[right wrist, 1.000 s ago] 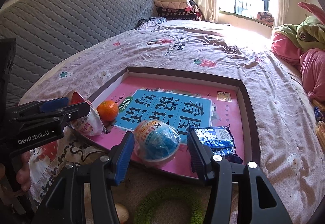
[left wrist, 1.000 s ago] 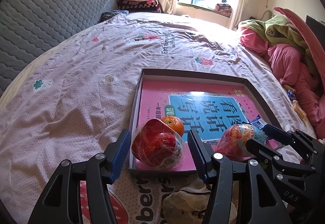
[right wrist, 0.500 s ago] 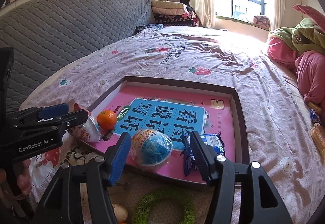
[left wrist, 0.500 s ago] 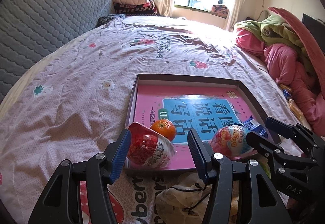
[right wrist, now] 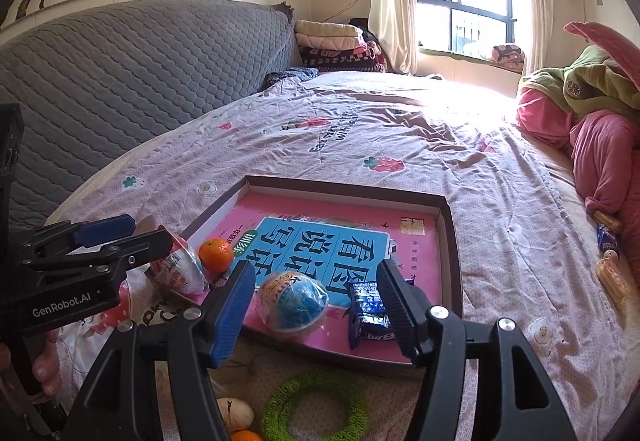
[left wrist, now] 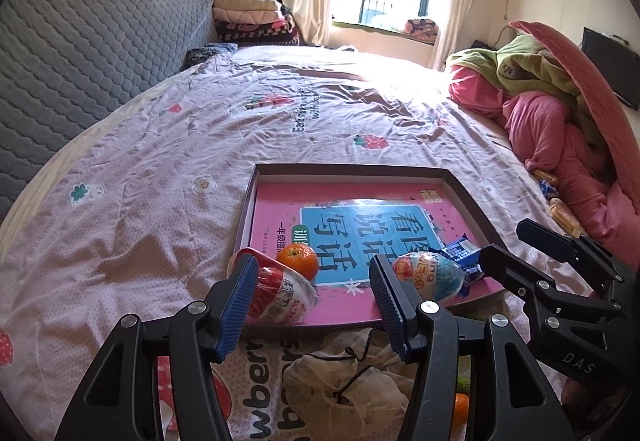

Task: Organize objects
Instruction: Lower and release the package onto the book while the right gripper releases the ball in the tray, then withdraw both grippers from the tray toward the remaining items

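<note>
A brown-rimmed tray (left wrist: pixel 348 171) with a pink book in it lies on the bed. At its near edge are a red toy egg (left wrist: pixel 280 297), a mandarin (left wrist: pixel 298 261), a blue toy egg (right wrist: pixel 292 301) and a blue snack packet (right wrist: pixel 368 309). My left gripper (left wrist: pixel 314 267) is open, raised short of the tray; the red egg lies beyond its left finger, untouched. My right gripper (right wrist: pixel 316 273) is open too. The blue egg shows in its gap but rests on the book, clear of both pads. The right gripper (left wrist: pixel 520 249) shows in the left view, and the left gripper (right wrist: pixel 132 235) in the right view.
On the sheet before the tray lie a mesh drawstring bag (left wrist: pixel 348 381), a green ring (right wrist: pixel 316 401) and another mandarin (right wrist: pixel 240 435). Pink bedding (left wrist: pixel 560 129) is piled at the right with snacks (right wrist: pixel 612 273) beside it. A grey headboard (left wrist: pixel 80 53) lines the left.
Both grippers have drawn back and upward from the tray. The two toy eggs stay on it. The right jaws have spread a little wider.
</note>
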